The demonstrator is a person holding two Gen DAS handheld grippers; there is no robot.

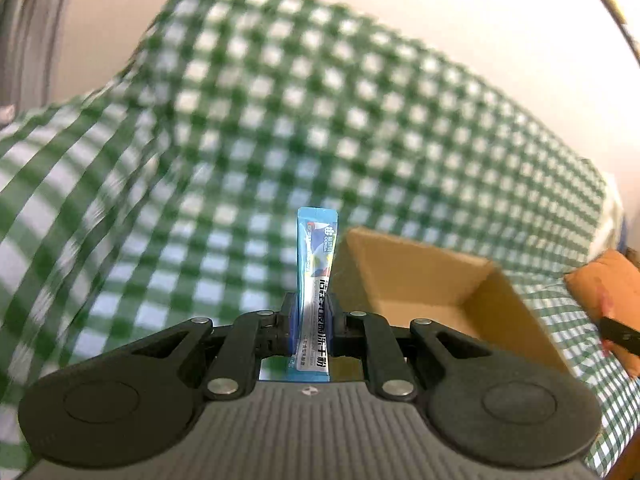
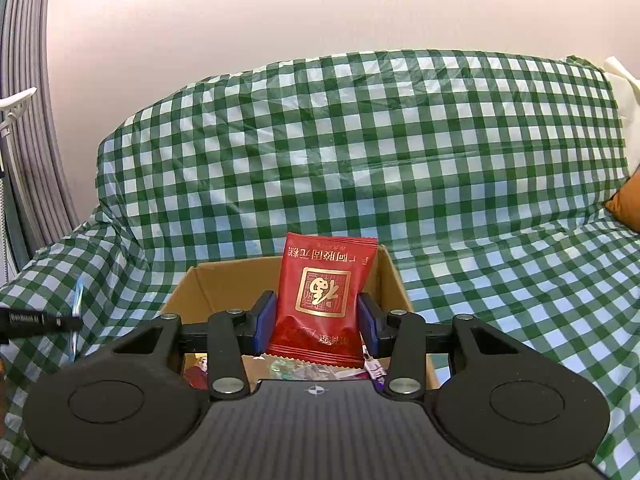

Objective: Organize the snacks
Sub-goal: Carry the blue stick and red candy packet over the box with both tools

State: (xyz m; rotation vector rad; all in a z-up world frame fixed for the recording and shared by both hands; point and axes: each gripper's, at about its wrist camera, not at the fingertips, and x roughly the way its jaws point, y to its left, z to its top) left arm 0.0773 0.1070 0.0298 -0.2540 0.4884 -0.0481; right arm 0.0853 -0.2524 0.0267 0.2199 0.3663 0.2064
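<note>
My left gripper (image 1: 313, 312) is shut on a slim blue stick sachet (image 1: 316, 272) that stands upright between the pads, just left of an open cardboard box (image 1: 420, 280). In the right wrist view my right gripper (image 2: 325, 320) is shut on a red snack packet (image 2: 326, 296) with gold print, held upright over the cardboard box (image 2: 208, 280). Several small snack packets (image 2: 312, 370) lie on the box floor below it. A finger of the left gripper (image 2: 36, 322) shows at the left edge with the blue sachet (image 2: 78, 300) seen edge-on.
A green-and-white checked cloth (image 2: 400, 152) covers the sofa seat and back under the box. An orange cushion (image 2: 628, 204) lies at the right. A grey curtain (image 2: 24, 60) and a white rack (image 2: 16, 108) stand at the left, against a pale wall.
</note>
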